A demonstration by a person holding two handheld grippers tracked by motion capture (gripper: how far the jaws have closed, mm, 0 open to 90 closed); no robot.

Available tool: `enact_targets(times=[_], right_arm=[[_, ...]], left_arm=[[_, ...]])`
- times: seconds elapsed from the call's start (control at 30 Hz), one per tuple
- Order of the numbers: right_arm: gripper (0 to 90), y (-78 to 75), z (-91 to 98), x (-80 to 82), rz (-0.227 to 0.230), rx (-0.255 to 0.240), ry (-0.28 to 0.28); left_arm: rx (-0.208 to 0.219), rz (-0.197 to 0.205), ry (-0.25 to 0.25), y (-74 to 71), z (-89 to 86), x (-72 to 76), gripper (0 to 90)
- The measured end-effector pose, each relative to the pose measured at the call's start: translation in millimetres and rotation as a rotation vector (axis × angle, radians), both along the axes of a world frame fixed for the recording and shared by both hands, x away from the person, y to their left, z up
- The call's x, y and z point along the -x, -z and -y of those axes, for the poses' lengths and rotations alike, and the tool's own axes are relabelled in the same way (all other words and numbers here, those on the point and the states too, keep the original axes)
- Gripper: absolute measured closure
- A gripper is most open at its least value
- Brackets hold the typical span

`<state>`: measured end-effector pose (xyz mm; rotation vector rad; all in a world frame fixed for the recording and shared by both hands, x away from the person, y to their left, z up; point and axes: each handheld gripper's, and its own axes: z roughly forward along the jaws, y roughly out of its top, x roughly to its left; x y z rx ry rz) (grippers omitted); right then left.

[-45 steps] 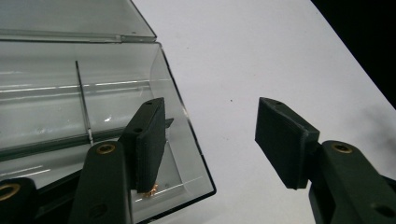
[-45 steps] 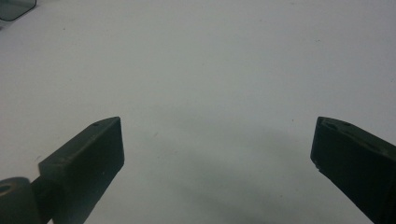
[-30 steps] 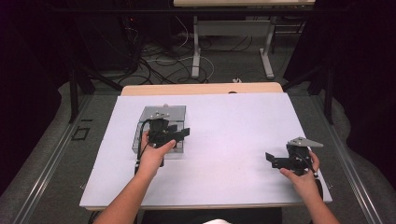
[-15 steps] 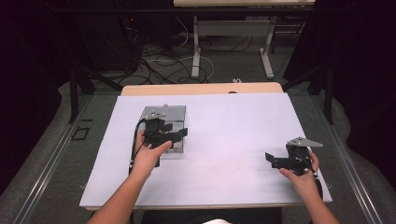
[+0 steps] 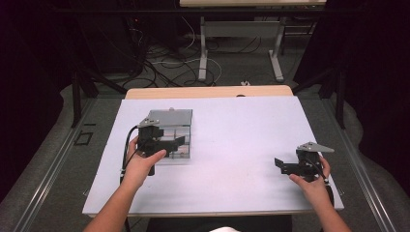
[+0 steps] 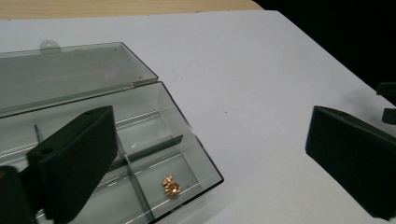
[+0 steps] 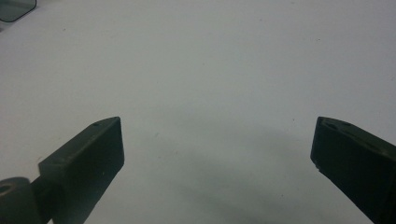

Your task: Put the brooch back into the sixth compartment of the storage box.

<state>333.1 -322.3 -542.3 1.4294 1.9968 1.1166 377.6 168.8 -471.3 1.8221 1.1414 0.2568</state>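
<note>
A clear plastic compartment box point(image 5: 183, 126) lies at the left of the white table point(image 5: 232, 125), its lid point(image 5: 170, 116) folded open toward the far side. In the left gripper view, small gold pieces point(image 6: 171, 185) rest in a near corner compartment of the box point(image 6: 154, 140), and the lid point(image 6: 70, 74) lies flat behind it. My left gripper point(image 5: 176, 142) hovers over the box's near half, jaws open and holding nothing point(image 6: 210, 126). My right gripper point(image 5: 282, 166) sits low at the table's right front, jaws wide apart over bare table point(image 7: 215, 135).
A wooden table edge point(image 5: 208, 92) runs behind the white top. Cables and metal table legs point(image 5: 203, 58) lie on the floor beyond. A corner of the box point(image 7: 14, 7) shows at the top left of the right gripper view.
My left gripper has drifted slightly left over the box. The right gripper has stayed where it was.
</note>
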Motion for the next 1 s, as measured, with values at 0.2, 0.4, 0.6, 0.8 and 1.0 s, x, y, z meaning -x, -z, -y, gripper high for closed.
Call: enact_targets(times=[0.2, 0.4, 0.6, 0.8, 1.0], right_arm=[[2.5, -0.1, -0.3, 0.1, 0.000, -0.001, -0.002], [2.5, -0.1, -0.5, 0.0, 0.001, -0.001, -0.002], [2.5, -0.1, -0.4, 0.1, 0.001, -0.001, -0.002], [2.5, -0.3, -0.7, 0.2, 0.002, 0.000, -0.002], [2.5, 0.2, -0.7, -0.1, -0.001, 0.000, 0.006]], left_arm=[[0.009, 0.020, -0.045, -0.7, -20.6, 7.2, 0.3], [0.043, 0.019, -0.109, 1.6, -43.2, 14.4, 0.3], [0.044, 0.018, -0.153, 11.2, -64.3, 20.6, 0.7], [0.032, 0.014, -0.192, 25.3, -82.0, 25.7, 1.5], [0.029, 0.009, -0.232, 36.9, -96.9, 29.8, 1.8]])
